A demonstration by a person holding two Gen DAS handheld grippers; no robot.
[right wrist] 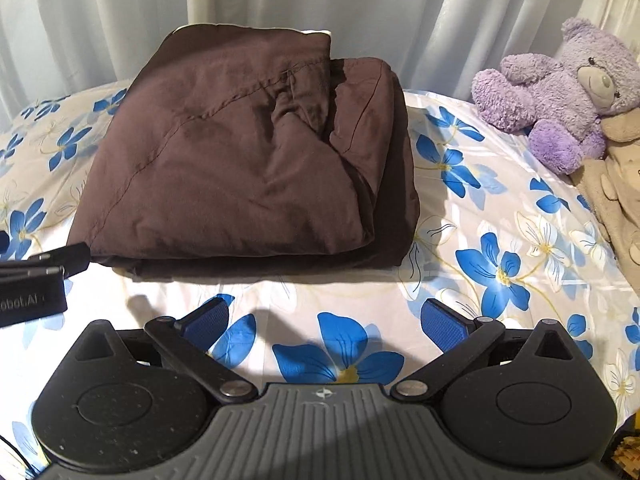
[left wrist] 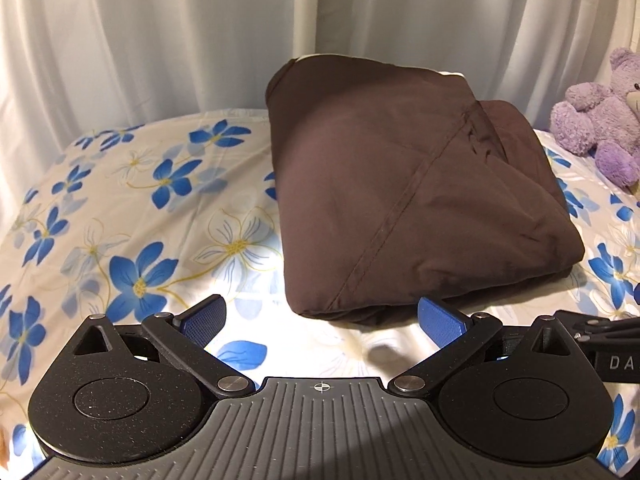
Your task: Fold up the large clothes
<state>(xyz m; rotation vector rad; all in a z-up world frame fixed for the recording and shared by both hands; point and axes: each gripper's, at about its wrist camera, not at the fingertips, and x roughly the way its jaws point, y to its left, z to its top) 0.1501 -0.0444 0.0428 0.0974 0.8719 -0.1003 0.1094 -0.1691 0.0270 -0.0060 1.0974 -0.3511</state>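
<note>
Two grippers, left gripper [left wrist: 323, 320] and right gripper [right wrist: 325, 320], are hovering spread wide and empty; ahead of their fingers the brown garment [left wrist: 404, 184] is lying folded in a thick bundle.

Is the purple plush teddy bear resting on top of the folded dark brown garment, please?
No, the purple plush teddy bear sits on the floral bedsheet, apart from the folded dark brown garment.

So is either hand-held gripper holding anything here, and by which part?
Nothing is held. The left hand-held gripper and right hand-held gripper are both open, short of the folded brown garment.
</note>
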